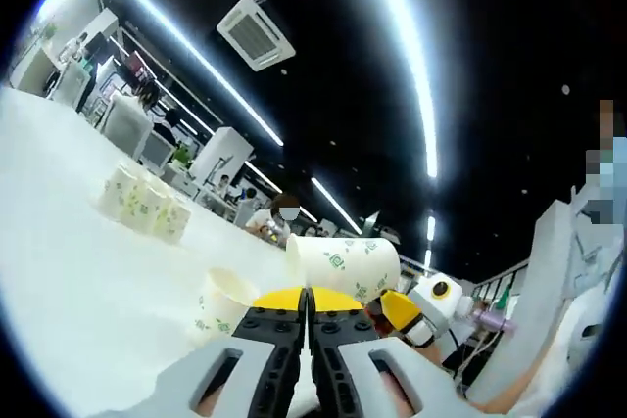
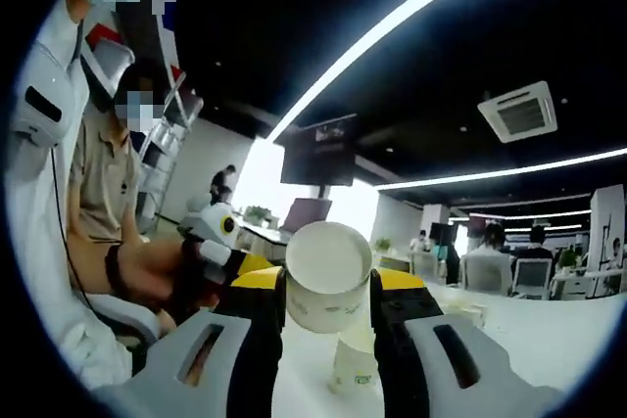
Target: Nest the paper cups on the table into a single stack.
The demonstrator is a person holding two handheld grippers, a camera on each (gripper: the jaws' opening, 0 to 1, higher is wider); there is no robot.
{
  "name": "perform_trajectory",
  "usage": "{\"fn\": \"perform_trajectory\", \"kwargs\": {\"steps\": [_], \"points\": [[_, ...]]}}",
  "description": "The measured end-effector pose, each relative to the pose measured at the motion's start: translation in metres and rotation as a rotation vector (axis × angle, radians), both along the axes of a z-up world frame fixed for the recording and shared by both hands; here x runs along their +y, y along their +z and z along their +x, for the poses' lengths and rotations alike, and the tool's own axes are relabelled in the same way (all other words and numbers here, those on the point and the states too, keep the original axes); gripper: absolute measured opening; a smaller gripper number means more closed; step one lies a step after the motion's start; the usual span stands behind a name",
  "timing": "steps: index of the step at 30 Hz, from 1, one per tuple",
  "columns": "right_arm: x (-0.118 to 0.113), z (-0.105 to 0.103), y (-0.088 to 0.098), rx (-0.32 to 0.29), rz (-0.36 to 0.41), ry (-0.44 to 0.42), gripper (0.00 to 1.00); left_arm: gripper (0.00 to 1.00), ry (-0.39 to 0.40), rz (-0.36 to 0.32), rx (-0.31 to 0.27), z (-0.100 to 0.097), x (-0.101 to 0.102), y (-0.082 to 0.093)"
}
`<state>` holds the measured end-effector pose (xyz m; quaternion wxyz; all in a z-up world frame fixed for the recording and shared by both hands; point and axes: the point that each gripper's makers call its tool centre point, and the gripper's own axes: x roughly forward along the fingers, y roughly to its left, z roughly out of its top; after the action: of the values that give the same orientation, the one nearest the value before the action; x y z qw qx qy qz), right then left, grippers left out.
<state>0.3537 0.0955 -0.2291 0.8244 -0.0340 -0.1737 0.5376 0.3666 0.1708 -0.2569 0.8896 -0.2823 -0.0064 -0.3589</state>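
Leftmost in the left gripper view, a cluster of paper cups [image 1: 147,205] stands on the white table [image 1: 78,281]; I count about four, though they overlap and blur. Nearer, one single cup [image 1: 221,302] stands upright by itself, mouth up. Next comes the left gripper [image 1: 309,315], its two jaws pressed together with nothing between them. Just past its tips, the right gripper [image 1: 397,308] comes in from the right, carrying one held cup [image 1: 343,263] tipped on its side. Over in the right gripper view, that gripper's jaws clamp this cup's wall, mouth facing the camera, and another cup stands on the table below
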Motion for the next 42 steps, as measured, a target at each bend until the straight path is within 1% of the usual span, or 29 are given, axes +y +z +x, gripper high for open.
{"fn": "perform_trajectory", "kwargs": {"steps": [6,8,13,14,16,21,23,27,28,30,32,34,37,42], "points": [[-0.001,0.0,-0.005,0.036,0.004,0.005,0.38,0.0,0.058,0.078,-0.074,-0.004,0.002,0.008],[-0.001,-0.001,-0.006,0.042,0.004,0.007,0.42,0.0,0.113,0.111,-0.11,-0.003,0.007,0.013],[-0.003,0.001,-0.01,0.054,-0.006,-0.013,0.5,0.0,0.194,0.279,-0.217,-0.009,0.005,0.023],[-0.004,0.001,-0.011,0.057,-0.01,-0.019,0.51,0.0,0.205,0.314,-0.23,-0.01,0.003,0.023],[-0.005,0.003,-0.014,0.061,-0.02,-0.028,0.51,0.0,0.211,0.37,-0.251,-0.012,-0.001,0.024],[-0.009,0.009,-0.015,0.063,-0.033,-0.053,0.53,0.0,0.217,0.42,-0.274,-0.014,-0.007,0.025],[-0.011,0.011,-0.016,0.061,-0.044,-0.066,0.53,0.0,0.23,0.462,-0.292,-0.015,-0.008,0.026],[-0.015,0.017,-0.018,0.066,-0.056,-0.093,0.54,0.0,0.258,0.514,-0.322,-0.017,-0.006,0.032],[-0.016,0.018,-0.019,0.066,-0.059,-0.1,0.54,0.0,0.268,0.534,-0.33,-0.018,-0.005,0.033],[-0.02,0.02,-0.019,0.059,-0.071,-0.121,0.55,0.0,0.301,0.613,-0.347,-0.018,-0.003,0.032],[-0.022,0.021,-0.018,0.046,-0.092,-0.138,0.56,0.0,0.338,0.695,-0.372,-0.018,-0.003,0.032],[-0.02,0.021,-0.017,0.034,-0.138,-0.149,0.56,0.0,0.35,0.745,-0.381,-0.018,-0.005,0.03],[-0.015,0.019,-0.015,0.001,-0.205,-0.163,0.57,0.0,0.363,0.779,-0.401,-0.02,-0.01,0.031],[-0.003,0.017,-0.007,-0.087,-0.343,-0.189,0.58,0.0,0.395,0.859,-0.432,-0.021,-0.013,0.031]]}}
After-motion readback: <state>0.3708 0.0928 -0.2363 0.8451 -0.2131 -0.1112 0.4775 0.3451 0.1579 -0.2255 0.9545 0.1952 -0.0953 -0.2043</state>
